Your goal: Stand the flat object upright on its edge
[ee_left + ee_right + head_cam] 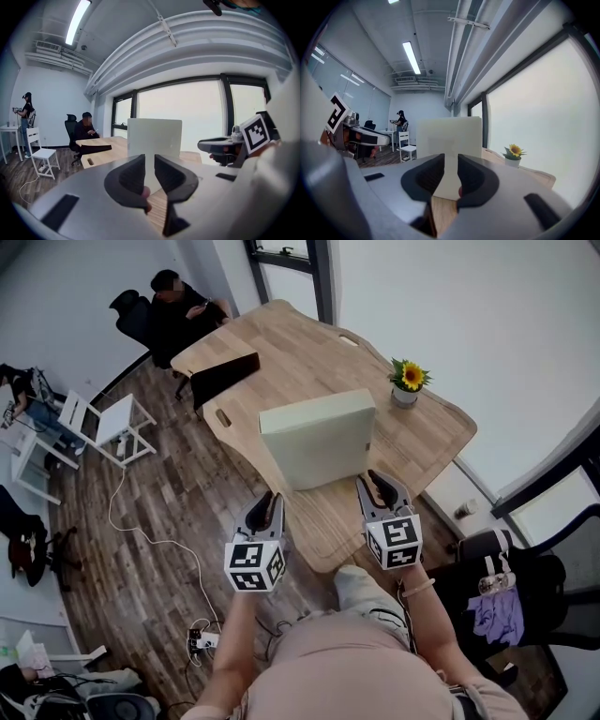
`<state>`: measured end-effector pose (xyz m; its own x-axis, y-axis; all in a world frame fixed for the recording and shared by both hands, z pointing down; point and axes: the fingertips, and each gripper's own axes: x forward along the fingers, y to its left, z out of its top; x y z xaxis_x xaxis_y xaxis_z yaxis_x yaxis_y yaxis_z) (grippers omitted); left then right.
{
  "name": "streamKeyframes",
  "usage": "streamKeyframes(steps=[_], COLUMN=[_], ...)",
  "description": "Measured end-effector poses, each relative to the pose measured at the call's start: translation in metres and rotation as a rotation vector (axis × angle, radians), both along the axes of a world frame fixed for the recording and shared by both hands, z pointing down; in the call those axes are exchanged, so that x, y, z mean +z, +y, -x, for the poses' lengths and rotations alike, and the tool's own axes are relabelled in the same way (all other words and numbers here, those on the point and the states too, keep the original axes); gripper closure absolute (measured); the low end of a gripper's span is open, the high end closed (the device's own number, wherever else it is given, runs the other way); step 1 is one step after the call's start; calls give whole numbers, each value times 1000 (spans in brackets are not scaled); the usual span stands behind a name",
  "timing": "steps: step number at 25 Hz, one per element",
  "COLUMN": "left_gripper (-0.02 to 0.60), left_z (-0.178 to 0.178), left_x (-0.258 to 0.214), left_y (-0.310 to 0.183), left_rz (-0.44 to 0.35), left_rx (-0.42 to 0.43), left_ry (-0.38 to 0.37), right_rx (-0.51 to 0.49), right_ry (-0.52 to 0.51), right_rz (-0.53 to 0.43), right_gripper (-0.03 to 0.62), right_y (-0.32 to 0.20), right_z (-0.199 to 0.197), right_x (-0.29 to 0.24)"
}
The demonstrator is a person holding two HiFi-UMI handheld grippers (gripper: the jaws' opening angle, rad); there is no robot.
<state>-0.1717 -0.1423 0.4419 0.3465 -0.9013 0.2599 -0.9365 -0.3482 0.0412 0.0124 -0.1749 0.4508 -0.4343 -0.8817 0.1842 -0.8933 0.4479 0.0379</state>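
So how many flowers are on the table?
1. The sunflower sits in a small pot near the table's right edge in the head view, right of the upright flat white object. Another could hide behind it.

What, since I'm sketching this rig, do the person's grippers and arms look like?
Both the left gripper and right gripper have grey bodies, curved black jaws and a white cube with black square markers behind. No cables show. The person wears a beige top, arms bare, and a thin band on the right wrist.
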Motion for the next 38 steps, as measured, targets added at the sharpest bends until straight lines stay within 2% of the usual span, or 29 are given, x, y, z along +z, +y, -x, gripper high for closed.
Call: streamKeyframes(steps=[16, 25, 34, 38], left_gripper=[554, 568, 568, 571], left_z=[-10, -11, 4, 2], left_x=[-14, -33, -52, -55], left_y=[51, 77, 105, 119], left_rz=[-23, -95, -146, -170], left_rx=[44, 52, -23, -31], left_ry=[14, 14, 37, -15], right_rx=[28, -4, 36, 38], right_ry=[-18, -76, -118, -119], right_rz=[-27, -4, -67, -88], right_gripper=[589, 594, 594, 594], right_y=[50, 75, 101, 115], right_z=[8, 21, 22, 27], right_x=[-19, -25, -50, -61])
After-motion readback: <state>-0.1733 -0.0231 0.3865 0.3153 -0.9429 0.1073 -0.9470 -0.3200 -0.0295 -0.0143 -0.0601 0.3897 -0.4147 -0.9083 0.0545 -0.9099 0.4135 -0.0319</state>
